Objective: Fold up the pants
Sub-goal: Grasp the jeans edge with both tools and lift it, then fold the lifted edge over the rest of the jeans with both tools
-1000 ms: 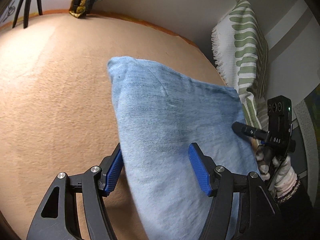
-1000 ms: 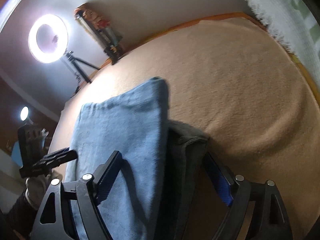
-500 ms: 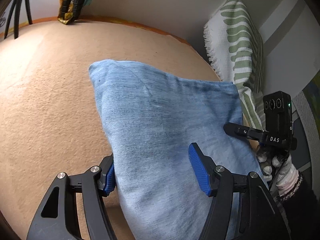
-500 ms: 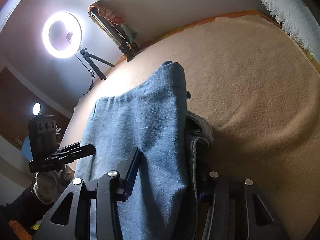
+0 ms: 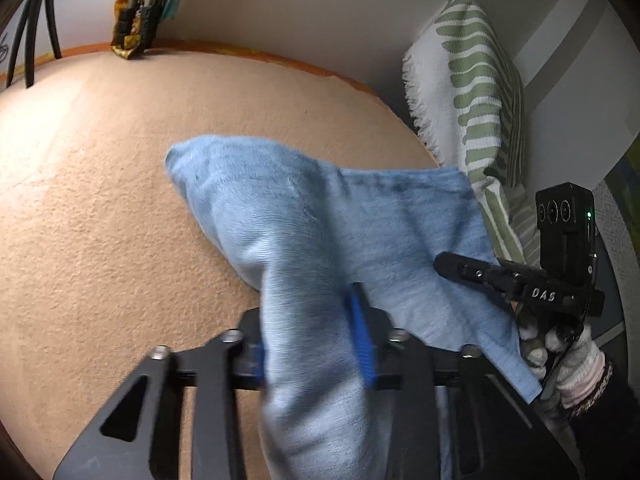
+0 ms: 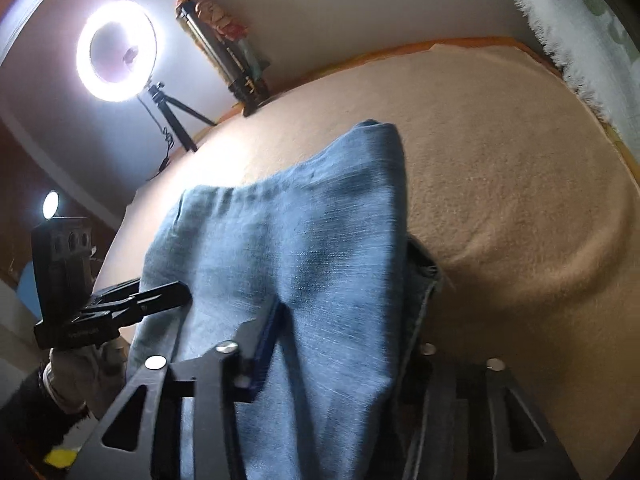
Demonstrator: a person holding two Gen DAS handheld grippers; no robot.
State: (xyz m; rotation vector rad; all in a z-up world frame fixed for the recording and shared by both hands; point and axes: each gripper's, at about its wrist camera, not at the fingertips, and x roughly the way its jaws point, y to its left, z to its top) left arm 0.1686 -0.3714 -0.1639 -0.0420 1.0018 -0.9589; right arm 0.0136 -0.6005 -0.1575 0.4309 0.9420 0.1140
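Light blue denim pants [image 5: 360,216] lie folded on a tan blanket [image 5: 100,200]. My left gripper [image 5: 312,336] is closing, and its blue pads pinch a bunched near edge of the pants. In the right wrist view the pants [image 6: 304,220] run away from the camera. My right gripper [image 6: 344,340] is also closing with thick layers of denim between its jaws; one pad presses the cloth and the other is hidden under it. Each gripper shows at the side of the other's view, the right one [image 5: 472,270] and the left one [image 6: 160,296], both held by gloved hands.
A green-striped fringed pillow [image 5: 476,92] leans at the blanket's right edge against the wall. A lit ring light [image 6: 116,50] on a tripod and a bundle of folded stands [image 6: 224,48] are at the far wall. Bare blanket [image 6: 500,180] lies right of the pants.
Both grippers have closed from wide open around the pants' near edge to pinching it. The denim has bunched up and lifted at both grips, with its far fold pulled in.
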